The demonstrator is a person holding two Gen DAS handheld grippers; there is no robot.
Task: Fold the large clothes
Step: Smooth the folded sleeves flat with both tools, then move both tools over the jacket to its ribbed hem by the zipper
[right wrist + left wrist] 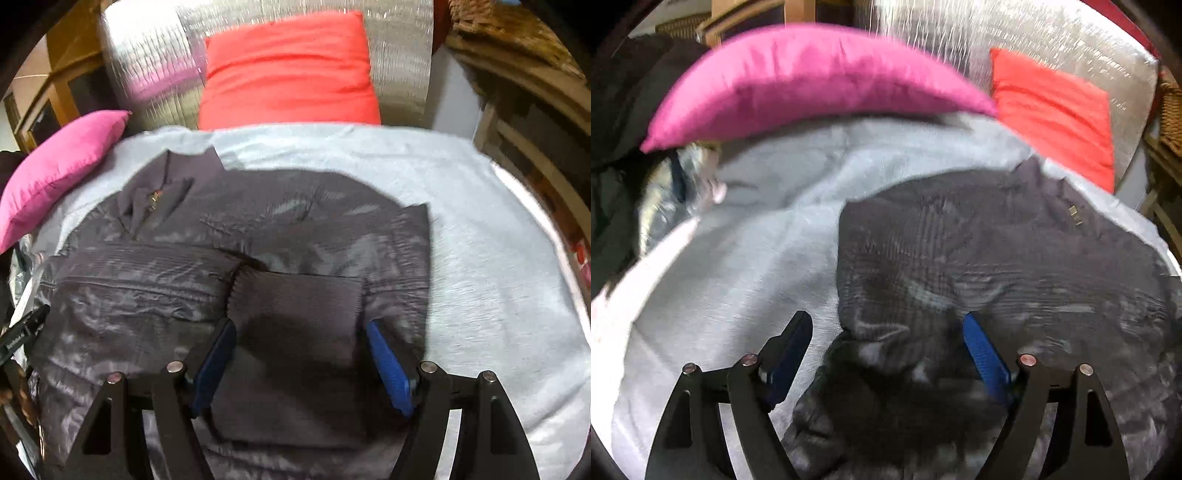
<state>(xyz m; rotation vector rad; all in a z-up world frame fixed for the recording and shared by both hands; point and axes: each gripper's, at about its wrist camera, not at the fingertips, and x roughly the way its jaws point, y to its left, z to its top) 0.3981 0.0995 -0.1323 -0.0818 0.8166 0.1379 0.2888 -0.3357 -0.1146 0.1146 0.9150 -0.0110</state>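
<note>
Left wrist view: your left gripper point(886, 332) hangs wide open, holding nothing, over the dark jacket point(997, 251) spread on the grey sheet point(757, 240); right wrist view: your right gripper point(301, 343) stands open astride the jacket's ribbed cuff point(295, 306), pads apart from it.

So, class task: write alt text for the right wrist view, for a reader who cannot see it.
A dark grey jacket lies spread on a pale blue sheet, one sleeve folded across it so the knitted cuff sits between the open right tongs. Behind it are a red cushion and a pink cushion.
</note>
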